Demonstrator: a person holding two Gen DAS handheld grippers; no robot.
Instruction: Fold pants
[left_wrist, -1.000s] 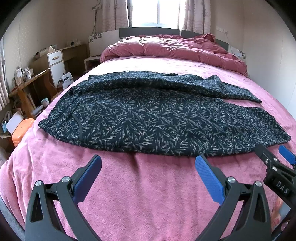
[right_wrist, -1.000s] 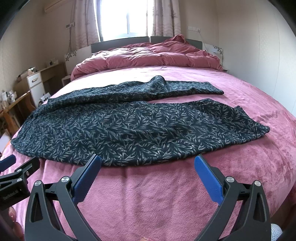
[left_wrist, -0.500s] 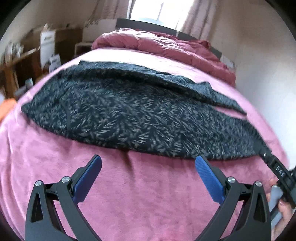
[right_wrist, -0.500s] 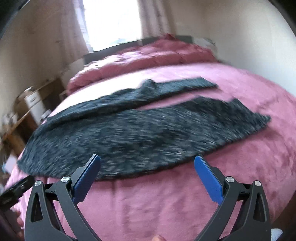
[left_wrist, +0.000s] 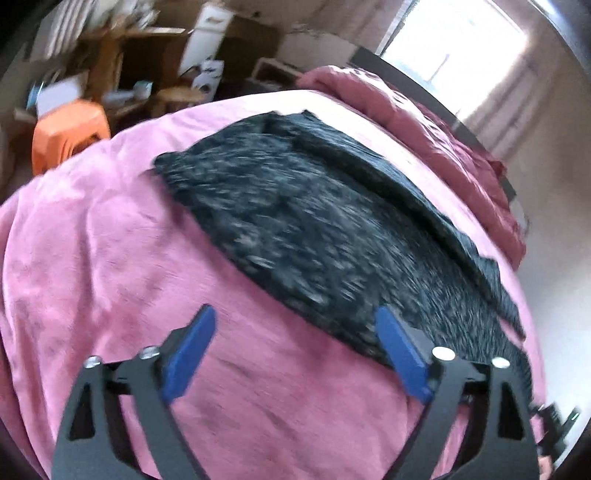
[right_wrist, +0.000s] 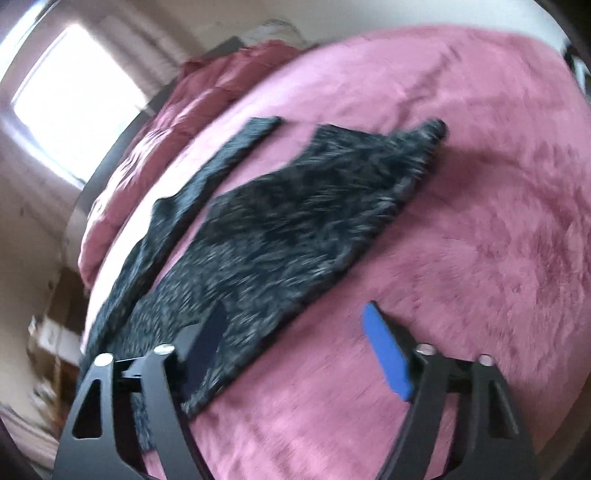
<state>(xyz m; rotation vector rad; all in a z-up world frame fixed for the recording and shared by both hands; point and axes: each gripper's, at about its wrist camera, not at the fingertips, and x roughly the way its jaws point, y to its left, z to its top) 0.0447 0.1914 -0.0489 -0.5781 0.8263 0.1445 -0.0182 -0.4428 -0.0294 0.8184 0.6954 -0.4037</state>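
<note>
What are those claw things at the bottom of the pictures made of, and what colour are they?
Both the left gripper and right gripper look alike: black angular frames with triangular cut-outs, silver screw heads, and two flat blue finger pads. No cables or sleeves show.

left gripper (left_wrist: 295, 343): jaws spread wide, tilted | right gripper (right_wrist: 295, 339): jaws spread wide, tilted

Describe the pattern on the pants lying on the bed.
The pants are dark navy with a pale speckled print, blurred by motion; the left wrist view shows it best.
</note>
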